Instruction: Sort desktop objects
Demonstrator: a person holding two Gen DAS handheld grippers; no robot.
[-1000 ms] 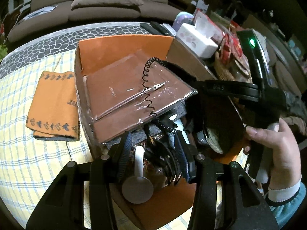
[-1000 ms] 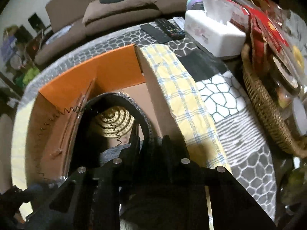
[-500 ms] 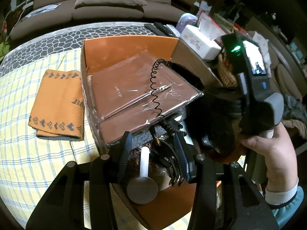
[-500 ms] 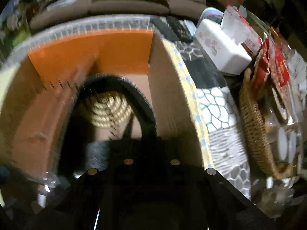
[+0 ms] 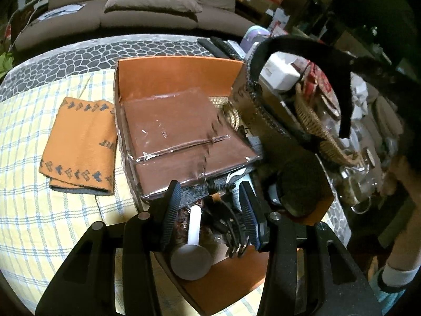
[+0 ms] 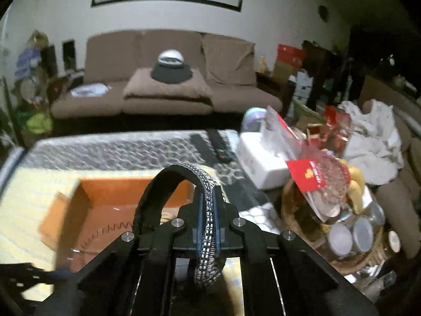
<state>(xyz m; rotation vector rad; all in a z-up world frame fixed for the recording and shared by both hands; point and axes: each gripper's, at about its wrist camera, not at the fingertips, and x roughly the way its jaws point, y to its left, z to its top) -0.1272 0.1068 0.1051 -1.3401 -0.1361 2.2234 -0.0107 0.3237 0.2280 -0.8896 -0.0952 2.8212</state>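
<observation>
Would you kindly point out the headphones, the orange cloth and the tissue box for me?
headphones (image 6: 208, 218): right wrist view, on the woven headband between the shut jaws.
orange cloth (image 5: 79, 142): left wrist view, on the middle of the folded fabric.
tissue box (image 6: 259, 162): right wrist view, on its white top.

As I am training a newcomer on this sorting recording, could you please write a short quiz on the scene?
1. True or false: the right gripper is shut on the headphones' headband.
2. In the left wrist view, what lies on the checked cloth to the left of the orange box?
A. a folded orange cloth
B. a remote control
C. a glass jar
3. Fill in: the white tissue box stands next to a wicker ____.

Key: 1 true; 2 A; 3 basket.
</observation>
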